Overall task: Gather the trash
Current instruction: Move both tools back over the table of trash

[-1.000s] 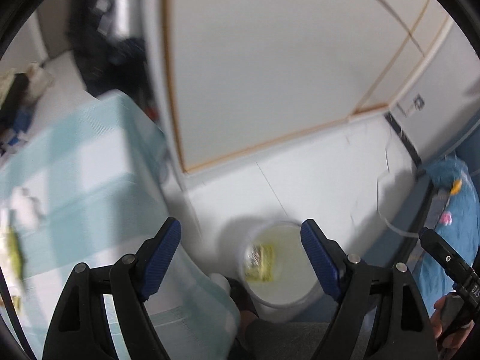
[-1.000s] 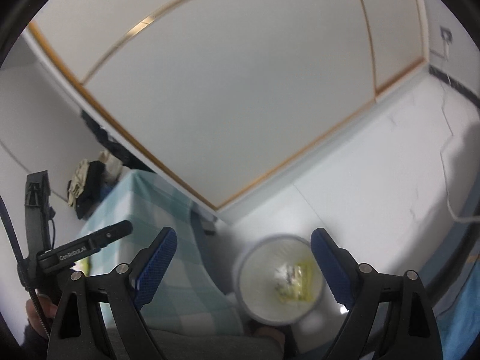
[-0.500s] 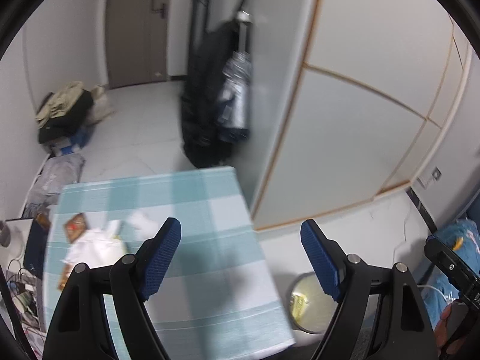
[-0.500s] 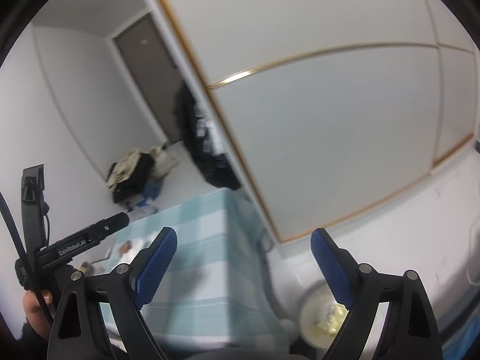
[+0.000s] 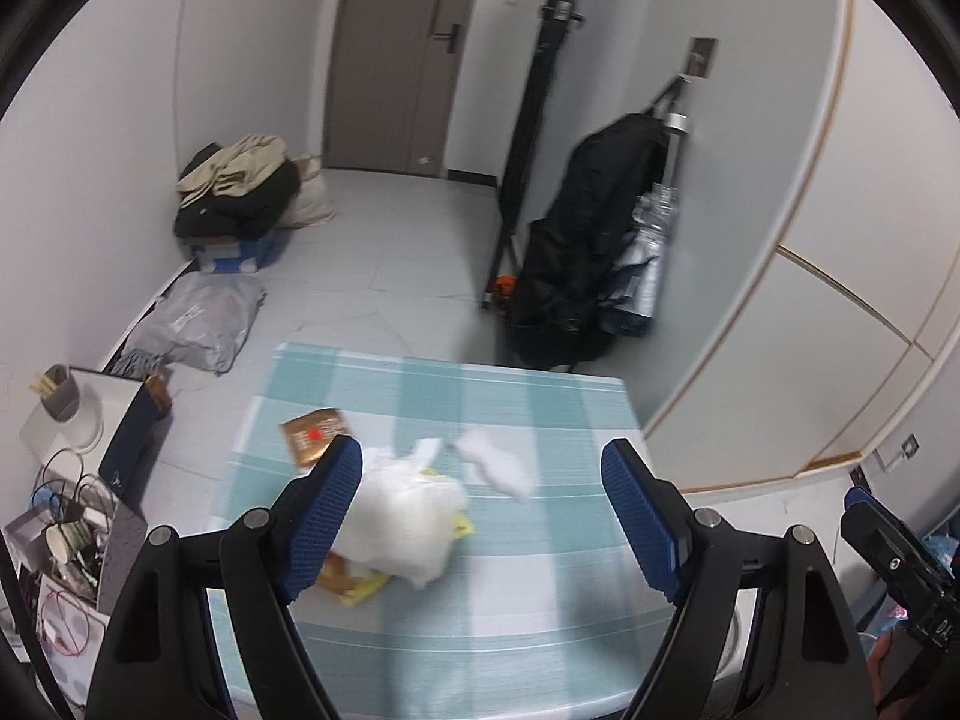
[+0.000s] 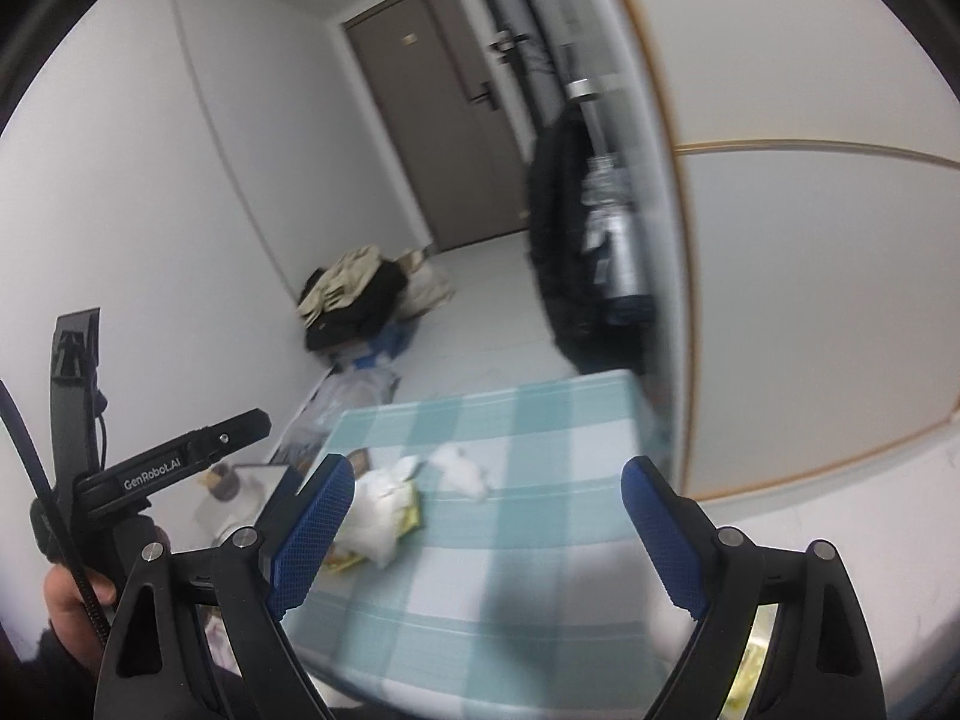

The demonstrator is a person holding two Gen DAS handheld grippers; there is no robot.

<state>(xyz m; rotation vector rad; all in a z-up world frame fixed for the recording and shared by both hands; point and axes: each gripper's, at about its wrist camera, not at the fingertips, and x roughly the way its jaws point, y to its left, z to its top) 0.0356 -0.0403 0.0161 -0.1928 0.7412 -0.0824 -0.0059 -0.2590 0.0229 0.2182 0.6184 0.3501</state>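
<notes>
Plainly, both pairs of blue fingers stand wide apart with nothing between them: the left gripper [image 5: 482, 519] and the right gripper [image 6: 487, 540] each hang above the near side of the table [image 5: 540, 630], aimed down at the litter as if sizing it up.

Just past the left gripper's inner finger [image 5: 324, 516] sits a white bag [image 5: 408, 516], bunched and knotted, lying on top of a yellow wrapper [image 5: 360, 591] that pokes out beneath it. A crumpled tissue [image 5: 498, 465] lies just beside the bag, toward the middle of the cloth, and a brown packet [image 5: 315, 435] lies flat beyond it, near the far left edge. In the right view the bag [image 6: 381, 510] and tissue [image 6: 462, 468] show again, blurred.

Judging by the wide stance, the person is ready to close on whichever piece comes first; the bag is nearest the left fingers.

At the right view's lower corner a bin [image 6: 750, 660] with something yellow inside peeks out beside the table, handy for dropping.
</notes>
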